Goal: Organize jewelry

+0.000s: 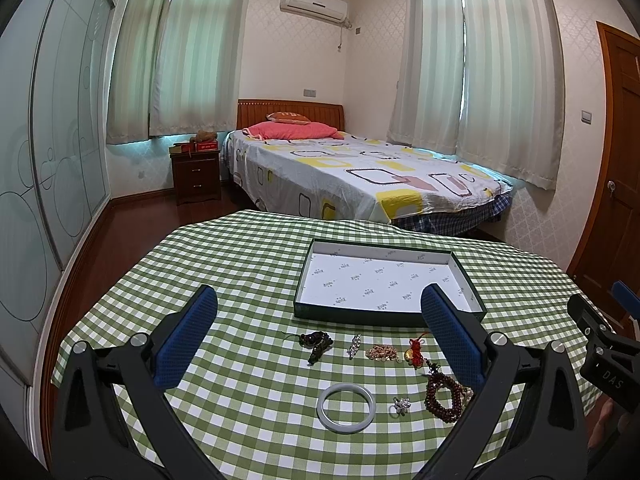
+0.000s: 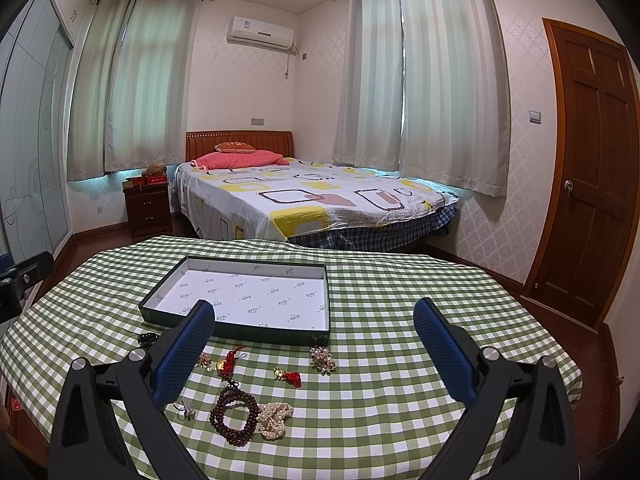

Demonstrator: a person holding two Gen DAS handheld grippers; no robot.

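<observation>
A shallow green box with a white printed lining [image 1: 468,270] [image 2: 327,292] lies on the checked table, with nothing in it. Jewelry lies in front of it: a pale jade bangle [image 1: 346,403], a dark bead charm [image 1: 316,342], a silver clip [image 1: 353,345], a gold-toned chain [image 1: 381,353], a red knot charm [image 1: 415,354] [image 2: 229,362], a brown bead bracelet [image 1: 442,396] [image 2: 235,416], a pearl strand [image 2: 274,418], a second red charm [image 2: 289,376], a crystal cluster [image 2: 322,358] and a small silver ring [image 1: 401,405] [image 2: 186,410]. My left gripper [image 1: 318,308] and right gripper [image 2: 314,318] hang open and empty above the pieces.
The green-checked tablecloth [image 1: 240,264] covers a round table whose far edge faces a bed [image 1: 352,176]. A nightstand [image 1: 196,172] stands left of the bed. A wooden door [image 2: 592,168] is at the right. The right gripper's body shows at the left wrist view's right edge [image 1: 604,344].
</observation>
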